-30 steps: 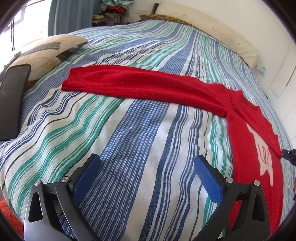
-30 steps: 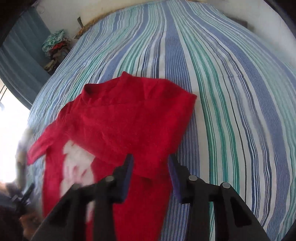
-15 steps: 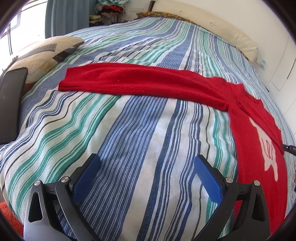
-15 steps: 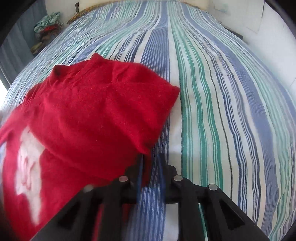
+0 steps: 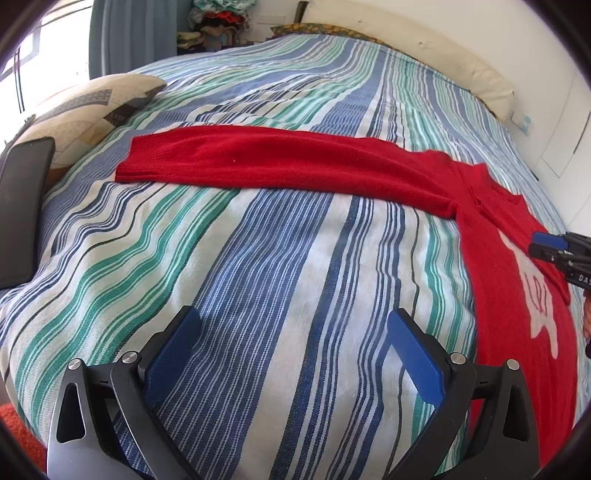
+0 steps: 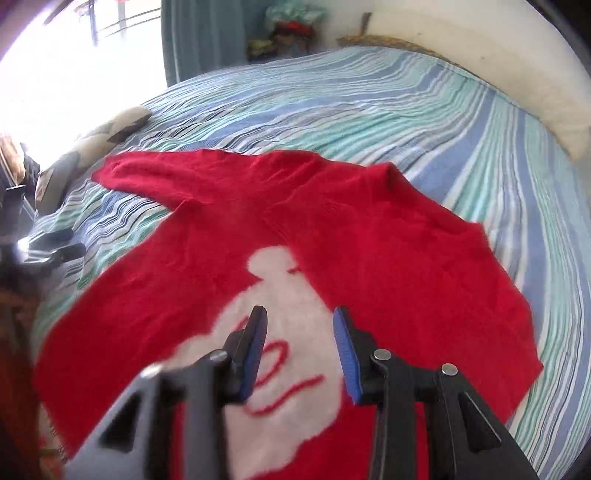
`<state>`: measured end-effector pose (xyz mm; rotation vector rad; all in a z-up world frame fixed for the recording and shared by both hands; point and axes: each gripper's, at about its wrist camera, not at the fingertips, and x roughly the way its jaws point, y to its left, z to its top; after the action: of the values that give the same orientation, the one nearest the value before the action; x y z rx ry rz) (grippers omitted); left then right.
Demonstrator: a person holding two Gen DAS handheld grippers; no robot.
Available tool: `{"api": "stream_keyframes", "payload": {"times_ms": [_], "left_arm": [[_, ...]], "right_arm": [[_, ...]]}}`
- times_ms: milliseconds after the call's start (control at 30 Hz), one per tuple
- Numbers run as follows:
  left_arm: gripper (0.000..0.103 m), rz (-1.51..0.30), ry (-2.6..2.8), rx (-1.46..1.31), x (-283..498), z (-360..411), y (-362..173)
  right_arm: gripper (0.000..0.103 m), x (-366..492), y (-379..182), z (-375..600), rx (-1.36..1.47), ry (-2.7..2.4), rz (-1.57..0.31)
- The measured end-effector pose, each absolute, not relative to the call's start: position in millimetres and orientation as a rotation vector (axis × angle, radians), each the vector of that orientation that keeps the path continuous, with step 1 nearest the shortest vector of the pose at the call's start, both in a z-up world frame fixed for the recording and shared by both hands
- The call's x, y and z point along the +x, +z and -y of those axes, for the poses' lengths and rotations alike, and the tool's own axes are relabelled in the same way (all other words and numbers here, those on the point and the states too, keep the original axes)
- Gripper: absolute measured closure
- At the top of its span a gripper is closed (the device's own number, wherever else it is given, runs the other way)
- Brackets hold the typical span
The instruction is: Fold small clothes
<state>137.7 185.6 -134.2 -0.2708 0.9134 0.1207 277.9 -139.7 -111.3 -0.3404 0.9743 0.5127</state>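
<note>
A red sweater with a white figure on its front lies on the striped bed. One sleeve stretches out flat to the left; the other sleeve is folded in over the body. My left gripper is open and empty over bare bedspread, short of the stretched sleeve. My right gripper is open and empty just above the white figure; it also shows at the right edge of the left wrist view.
The striped bedspread covers the whole bed. A patterned pillow and a black phone lie at the left. A cream bolster lines the far wall. Clothes are piled in the far corner.
My right gripper was shut at the folded sleeve's edge, and has opened, let go and swung left over the sweater's front. My left gripper stays open and has hardly moved.
</note>
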Motion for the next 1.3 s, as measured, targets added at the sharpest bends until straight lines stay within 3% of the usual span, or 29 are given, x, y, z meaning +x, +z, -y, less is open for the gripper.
{"api": "stream_keyframes", "payload": {"times_ms": [167,233,400,467,500,533,700,800,833,867,900,967,1100,1200,1300], "left_arm": [[0.002,-0.917,0.116,-0.290,138,-188,-134],[0.002,-0.916,0.111,-0.300,137,-191,-134],[0.002,-0.924,0.111,-0.317,141,-193,-135],[0.002,-0.927,0.115,-0.315,142,-192,-136],[0.002,-0.925,0.115,-0.313,142,-192,-136],[0.002,-0.922,0.114,-0.312,141,-192,-135],[0.002,-0.919,0.116,-0.307,139,-191,-136],[0.002,-0.923,0.128,-0.281,140,-187,-137],[0.002,-0.924,0.131,-0.270,141,-186,-138],[0.002,-0.924,0.133,-0.260,140,-184,-138],[0.002,-0.922,0.134,-0.253,139,-183,-138],[0.002,-0.920,0.137,-0.242,138,-181,-139],[0.001,-0.927,0.147,-0.213,140,-177,-142],[0.001,-0.932,0.148,-0.183,139,-175,-144],[0.001,-0.931,0.138,-0.164,136,-174,-145]], "right_arm": [[0.070,321,-149,99,-0.424,0.457,-0.975],[0.100,334,-163,101,-0.422,0.433,-1.034],[0.099,308,-137,115,-0.378,0.565,-1.021],[0.080,305,-143,117,-0.372,0.569,-1.087],[0.051,303,-142,121,-0.355,0.565,-1.095],[0.043,300,-137,127,-0.305,0.575,-1.079],[0.043,291,-102,233,0.209,0.481,-0.965],[0.050,284,-122,314,0.354,0.252,-1.010],[0.057,284,-138,340,0.337,0.130,-1.079],[0.073,282,-153,363,0.310,0.017,-1.147],[0.103,277,-158,380,0.296,-0.019,-1.151],[0.092,262,-139,388,0.260,-0.046,-1.088],[0.092,241,-108,358,0.292,0.174,-1.019],[0.091,240,-127,340,0.223,0.191,-1.091],[0.103,234,-156,362,0.285,0.071,-1.155]]}}
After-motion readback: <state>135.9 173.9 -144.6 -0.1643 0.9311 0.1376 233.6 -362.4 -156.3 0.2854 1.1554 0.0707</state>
